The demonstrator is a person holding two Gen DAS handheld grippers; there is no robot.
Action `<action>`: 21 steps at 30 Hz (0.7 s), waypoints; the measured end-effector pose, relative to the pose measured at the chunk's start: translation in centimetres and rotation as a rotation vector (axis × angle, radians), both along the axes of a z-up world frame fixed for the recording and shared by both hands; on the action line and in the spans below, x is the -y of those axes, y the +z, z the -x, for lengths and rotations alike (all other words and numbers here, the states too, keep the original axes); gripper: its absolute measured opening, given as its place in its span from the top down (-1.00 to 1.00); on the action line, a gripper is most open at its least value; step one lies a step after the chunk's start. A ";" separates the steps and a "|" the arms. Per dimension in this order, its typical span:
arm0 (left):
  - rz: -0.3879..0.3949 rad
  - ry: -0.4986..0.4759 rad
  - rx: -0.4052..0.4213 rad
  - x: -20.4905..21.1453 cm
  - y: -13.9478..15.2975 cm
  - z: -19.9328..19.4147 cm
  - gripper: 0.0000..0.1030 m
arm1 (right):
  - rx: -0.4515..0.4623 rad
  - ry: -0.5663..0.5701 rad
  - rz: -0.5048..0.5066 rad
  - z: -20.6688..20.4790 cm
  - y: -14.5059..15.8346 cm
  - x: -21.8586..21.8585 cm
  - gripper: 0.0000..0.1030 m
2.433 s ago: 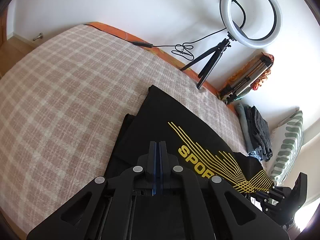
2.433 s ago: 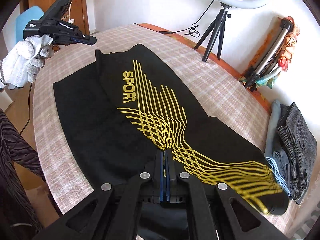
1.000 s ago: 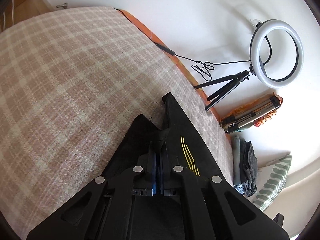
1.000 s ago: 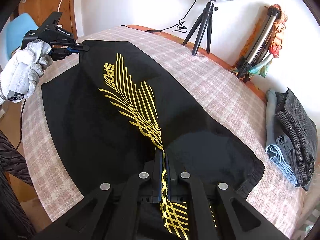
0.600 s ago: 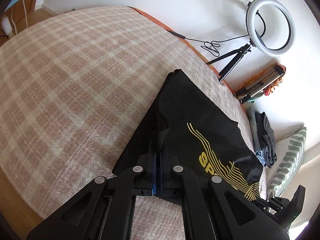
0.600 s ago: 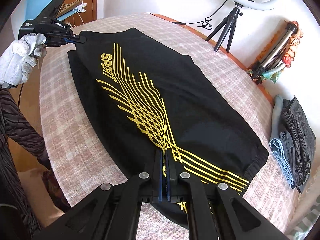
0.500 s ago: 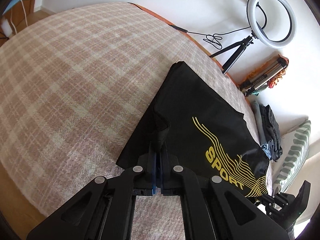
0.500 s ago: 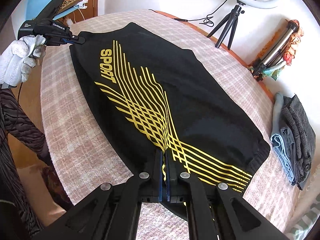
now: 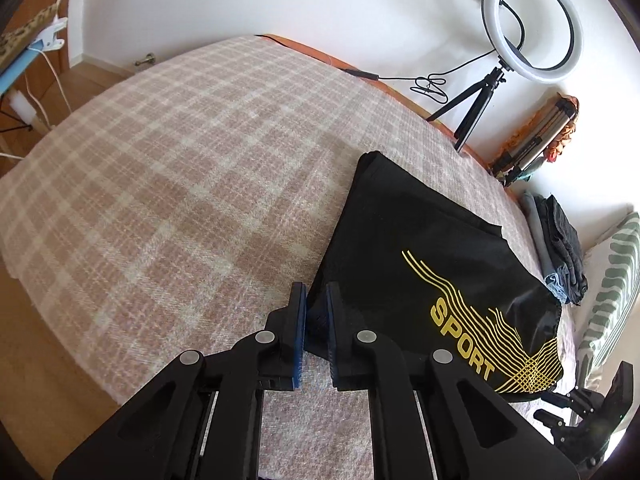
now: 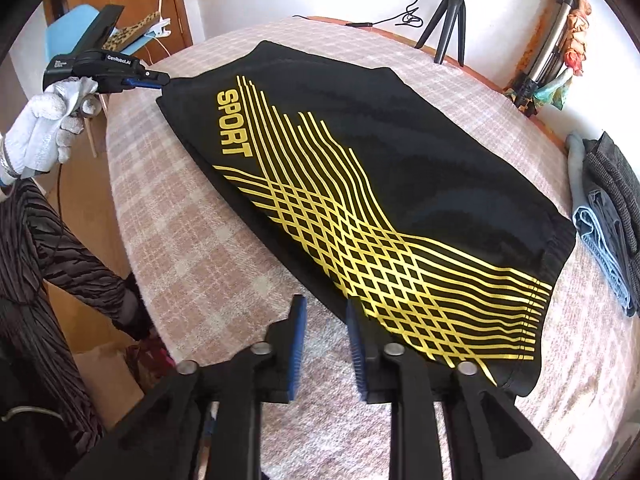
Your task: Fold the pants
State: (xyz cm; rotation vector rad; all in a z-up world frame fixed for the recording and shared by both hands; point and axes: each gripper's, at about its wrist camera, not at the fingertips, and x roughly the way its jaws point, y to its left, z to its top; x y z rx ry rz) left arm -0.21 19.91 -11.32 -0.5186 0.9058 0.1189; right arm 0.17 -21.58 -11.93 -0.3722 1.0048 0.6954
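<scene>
The black pants (image 10: 400, 168) with yellow "SPORT" lines lie folded flat on the plaid bed (image 10: 192, 240). They also show in the left wrist view (image 9: 424, 256). My left gripper (image 9: 316, 300) is slightly open at the near corner of the pants, with the cloth edge between its blue pads. It shows from the side in the right wrist view (image 10: 160, 79). My right gripper (image 10: 325, 312) is open at the pants' near edge, holding nothing; its body shows in the left wrist view (image 9: 592, 408).
A ring light on a tripod (image 9: 528, 24) and a folded tripod (image 9: 536, 140) stand at the far bed edge. A stack of folded clothes (image 10: 600, 216) lies at the right. A striped pillow (image 9: 612, 280) is beyond it. A person's gloved hand (image 10: 48, 128) holds the left gripper.
Both grippers were shut on the pants and laid them flat; now both have opened and let go. The pants have settled on the bed.
</scene>
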 end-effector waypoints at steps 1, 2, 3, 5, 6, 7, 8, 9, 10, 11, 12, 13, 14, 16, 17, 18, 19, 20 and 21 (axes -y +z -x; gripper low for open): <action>-0.009 -0.008 0.011 0.1 0.5 0.0 0.84 | -0.003 -0.036 -0.050 0.0 0.7 1.1 0.39; -0.023 -0.020 0.020 0.4 1.1 -0.2 0.84 | 0.002 -0.088 -0.097 -0.1 1.3 2.3 0.39; -0.034 -0.034 0.035 0.8 1.6 -0.3 0.84 | 0.015 -0.156 -0.134 -0.4 1.8 3.7 0.38; -0.033 -0.077 0.057 1.8 2.4 -0.8 0.84 | 0.056 -0.315 -0.150 -1.6 2.2 6.4 0.27; -0.031 -0.104 0.064 2.6 2.8 -1.3 0.84 | 0.065 -0.397 -0.131 -2.2 2.0 7.6 0.14; -0.037 -0.133 0.069 3.5 3.0 -1.8 0.84 | 0.056 -0.468 -0.105 -3.0 1.6 8.5 0.12; -0.047 -0.167 0.069 4.5 3.1 -2.4 0.84 | 0.034 -0.519 -0.085 -3.6 0.9 9.3 0.12; -0.054 -0.196 0.069 5.6 3.1 -2.9 0.84 | 0.005 -0.551 -0.074 -4.0 0.1 9.9 0.12; -0.052 -0.225 0.064 6.5 2.9 -3.4 0.84 | -0.025 -0.573 -0.061 -4.3 -0.7 10.4 0.12; -0.039 -0.257 0.054 7.6 2.6 -3.9 0.84 | -0.057 -0.595 -0.054 -4.8 -1.4 10.7 0.12; -0.021 -0.297 0.044 8.6 2.2 -4.4 0.84 | -0.084 -0.611 -0.056 -4.9 -1.9 11.1 0.12; -0.012 -0.339 0.031 9.8 1.7 -4.8 0.84 | -0.106 -0.614 -0.065 -5.1 -2.2 11.4 0.10; -0.017 -0.376 0.021 11.0 1.4 -4.9 0.84 | -0.121 -0.611 -0.079 -5.1 -2.4 11.8 0.07; -0.039 -0.439 0.007 13.2 0.5 -5.2 0.84 | -0.139 -0.590 -0.104 -4.9 -2.7 11.6 0.04; -0.042 -0.467 -0.003 14.2 0.1 -5.3 0.84 | -0.143 -0.581 -0.101 -4.9 -2.9 11.4 0.04; -0.039 -0.487 -0.014 15.0 -0.4 -5.4 0.84 | -0.137 -0.569 -0.088 -4.7 -3.0 11.0 0.15; -0.036 -0.504 -0.026 15.7 -0.8 -5.5 0.84 | -0.134 -0.553 -0.077 -4.5 -3.1 10.6 0.39; -0.036 -0.519 -0.035 16.3 -1.1 -5.5 0.84 | -0.130 -0.538 -0.072 -4.1 -3.1 10.4 0.47; -0.041 -0.531 -0.041 16.8 -1.3 -5.6 0.84 | -0.119 -0.533 -0.066 -3.8 -2.9 10.2 0.51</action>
